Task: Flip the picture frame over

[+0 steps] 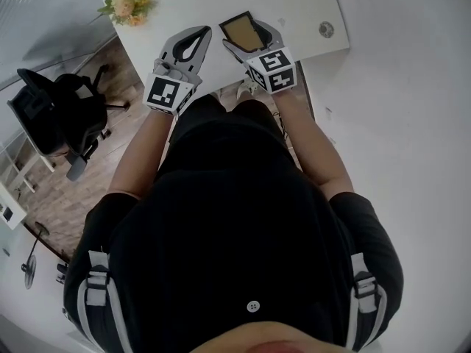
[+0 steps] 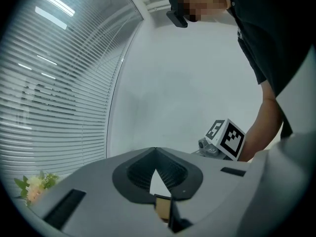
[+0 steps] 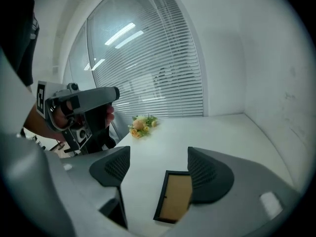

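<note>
The picture frame [image 1: 243, 31] lies flat on the white table [image 1: 294, 6], black rim round a brown backing that faces up. My right gripper [image 1: 241, 34] hovers over it, open, one jaw on either side. In the right gripper view the frame [image 3: 174, 197] shows between the spread jaws of the right gripper [image 3: 158, 154]; the right-hand pad [image 3: 205, 174] hides its right edge, and no pad presses on it. My left gripper [image 1: 204, 31] is left of the frame, tips together, holding nothing. In its own view the left gripper [image 2: 155, 149] is shut, and a sliver of the frame [image 2: 162, 207] shows below the tips.
A bunch of flowers [image 1: 129, 2] lies at the table's far left corner, also flowers [image 3: 140, 125]. A small round fitting [image 1: 326, 29] sits near the table's right edge. A black office chair [image 1: 62, 112] stands on the floor to the left. A white wall bounds the right.
</note>
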Demonstrator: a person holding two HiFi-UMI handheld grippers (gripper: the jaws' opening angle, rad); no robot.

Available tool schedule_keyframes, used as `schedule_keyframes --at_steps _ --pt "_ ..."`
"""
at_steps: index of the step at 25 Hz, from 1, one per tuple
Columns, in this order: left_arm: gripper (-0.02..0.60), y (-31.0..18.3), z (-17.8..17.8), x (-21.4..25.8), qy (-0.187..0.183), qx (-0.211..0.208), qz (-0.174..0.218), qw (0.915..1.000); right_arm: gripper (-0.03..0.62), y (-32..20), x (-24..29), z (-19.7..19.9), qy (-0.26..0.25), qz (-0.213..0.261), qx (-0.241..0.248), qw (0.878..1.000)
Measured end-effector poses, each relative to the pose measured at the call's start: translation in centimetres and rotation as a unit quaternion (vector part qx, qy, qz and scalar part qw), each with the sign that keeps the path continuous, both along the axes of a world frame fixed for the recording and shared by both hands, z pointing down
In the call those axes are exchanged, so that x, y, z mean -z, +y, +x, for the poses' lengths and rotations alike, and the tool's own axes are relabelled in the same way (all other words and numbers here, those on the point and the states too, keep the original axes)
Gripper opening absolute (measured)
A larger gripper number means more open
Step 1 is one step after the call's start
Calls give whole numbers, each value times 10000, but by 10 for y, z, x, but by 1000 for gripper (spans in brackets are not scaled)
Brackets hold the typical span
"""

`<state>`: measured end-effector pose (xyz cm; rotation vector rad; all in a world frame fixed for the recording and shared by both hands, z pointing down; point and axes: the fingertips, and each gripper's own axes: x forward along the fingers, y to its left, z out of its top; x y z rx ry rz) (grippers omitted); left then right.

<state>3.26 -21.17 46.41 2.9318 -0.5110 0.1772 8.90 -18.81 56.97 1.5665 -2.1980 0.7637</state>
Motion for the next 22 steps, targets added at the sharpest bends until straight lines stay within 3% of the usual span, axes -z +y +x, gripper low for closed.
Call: schedule_keyframes --at_steps 17,22 --pt "5 -22 -5 -73 -389 -205 -200 9988 319 -1 -110 -15 538 -1202 -321 9908" --pt "5 -22 -2 -84 -351 -248 -257 9987 293 0 -130 -16 617 -1497 -357 9862"
